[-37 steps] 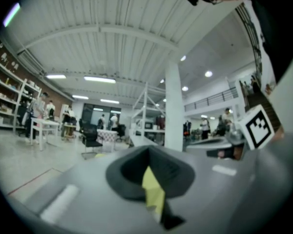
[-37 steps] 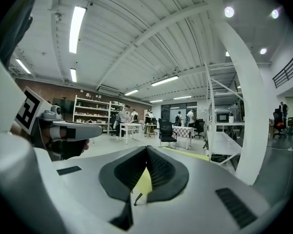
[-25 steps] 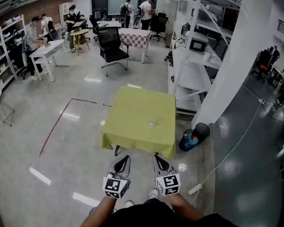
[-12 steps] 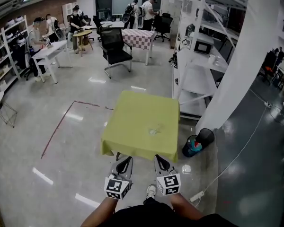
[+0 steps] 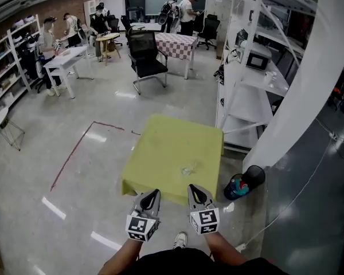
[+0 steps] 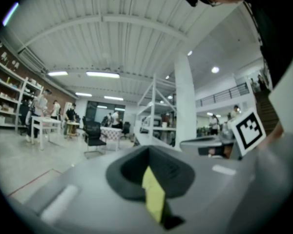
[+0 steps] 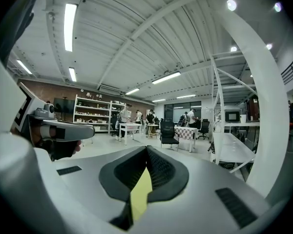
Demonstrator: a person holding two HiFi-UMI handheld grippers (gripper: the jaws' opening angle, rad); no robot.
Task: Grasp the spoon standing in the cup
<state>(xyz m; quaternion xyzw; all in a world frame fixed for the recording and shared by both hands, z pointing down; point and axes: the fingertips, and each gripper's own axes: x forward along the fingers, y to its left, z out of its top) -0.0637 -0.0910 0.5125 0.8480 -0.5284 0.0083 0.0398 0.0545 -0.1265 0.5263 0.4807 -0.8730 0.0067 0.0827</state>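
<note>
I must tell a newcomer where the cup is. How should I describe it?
Left of the big white pillar stands a square table covered in yellow-green. The cup is the small clear thing on its near right part, and the only item on it.

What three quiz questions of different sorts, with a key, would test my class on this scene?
1. True or false: the cup stands on the table.
2. The fingers of the left gripper and right gripper are: A apart, B together and empty, C closed on a spoon.
3. Fill in: in the head view, the bin stands on the floor to the table's ____.

Key: 1 true; 2 B; 3 right.
</note>
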